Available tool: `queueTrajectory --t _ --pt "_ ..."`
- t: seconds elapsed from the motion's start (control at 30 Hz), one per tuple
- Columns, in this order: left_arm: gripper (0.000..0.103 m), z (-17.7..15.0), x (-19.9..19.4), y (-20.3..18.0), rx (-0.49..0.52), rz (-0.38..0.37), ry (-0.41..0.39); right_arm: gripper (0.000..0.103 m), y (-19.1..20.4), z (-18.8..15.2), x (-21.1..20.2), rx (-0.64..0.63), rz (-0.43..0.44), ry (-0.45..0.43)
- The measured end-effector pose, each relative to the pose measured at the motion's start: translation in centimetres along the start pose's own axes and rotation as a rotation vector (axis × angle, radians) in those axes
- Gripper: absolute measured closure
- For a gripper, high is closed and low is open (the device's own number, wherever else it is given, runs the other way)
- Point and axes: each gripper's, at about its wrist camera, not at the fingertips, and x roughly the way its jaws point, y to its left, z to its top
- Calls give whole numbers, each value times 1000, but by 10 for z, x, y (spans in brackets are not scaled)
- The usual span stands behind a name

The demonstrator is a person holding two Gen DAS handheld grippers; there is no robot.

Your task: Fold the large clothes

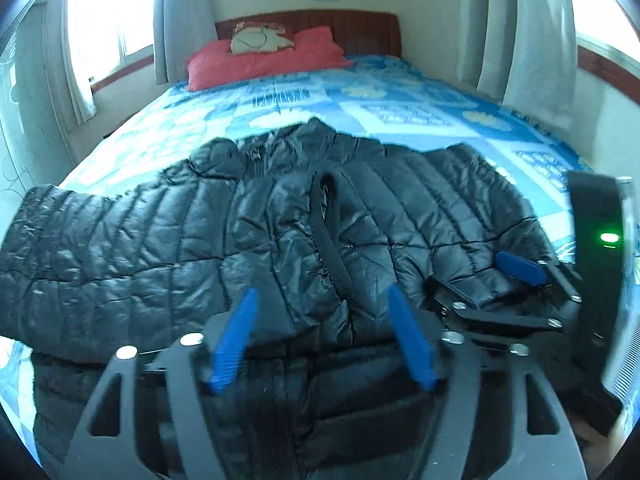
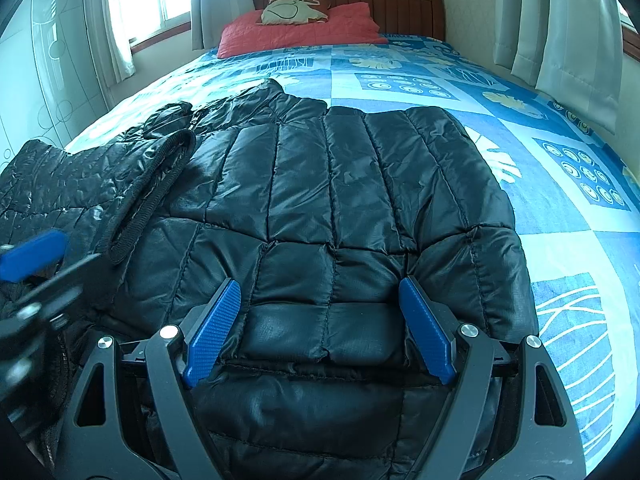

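Black quilted jacket [image 1: 248,240] lies spread across the bed [image 1: 400,96], under both my tongs. My left tongs [image 1: 324,340] gape wide, holding nothing; my right tongs [image 2: 320,332] likewise. Only the left view shows the long sleeve [image 1: 80,248]; only the right shows the jacket's right edge.

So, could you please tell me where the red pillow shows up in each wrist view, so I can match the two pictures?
Left wrist view: the red pillow lies top centre-left, at the head of the bed, beyond the black jacket.
Right wrist view: the red pillow lies top centre, against the headboard.
Shared landmark: the wooden headboard behind it.
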Motion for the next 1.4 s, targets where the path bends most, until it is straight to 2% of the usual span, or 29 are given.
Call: queueTrajectory --t 0.1,0.2,0.27,0.37,0.43,0.53,0.6,0.63,0.7,0.73,0.77,0.87,0.93,1.03,1.2,1.4 --pt "32 -6 -21 8 23 19 -22 22 0 0 0 1 1 1" --pt "32 -16 -40 30 3 39 -33 22 4 4 -5 -4 -5 3" --pt "32 -25 -52 53 -19 66 -37 22 11 11 -22 7 -6 -40" --pt "32 -39 -68 88 -45 132 -57 22 32 24 -44 56 81 -76" --pt "32 -47 -77 109 -62 175 -67 22 55 33 -43 41 132 -51" --pt "32 -59 -88 141 -93 228 -68 22 88 43 -26 -8 137 -15" --pt "32 -65 -93 163 -118 262 -64 23 100 46 -6 5 149 36" --pt "32 -68 -95 172 -129 274 -62 27 104 45 8 30 166 79" --pt "32 -72 -98 189 -152 296 -63 67 110 44 21 52 174 119" --pt "32 -72 -100 196 -158 304 -66 70 113 44 20 52 173 111" --pt "32 -73 -102 204 -165 314 -72 85 114 45 17 52 185 101" --pt "32 -72 -104 217 -185 319 -82 87 105 46 -3 60 146 47" --pt "32 -72 -101 222 -194 314 -76 88 91 50 -18 53 80 -4" --pt "32 -71 -93 223 -193 315 -74 88 61 53 -29 47 -1 -31" --pt "32 -68 -75 217 -190 301 -47 87 13 48 -22 75 -94 5" --pt "32 -66 -58 217 -184 321 -17 86 -10 26 6 87 -107 85"
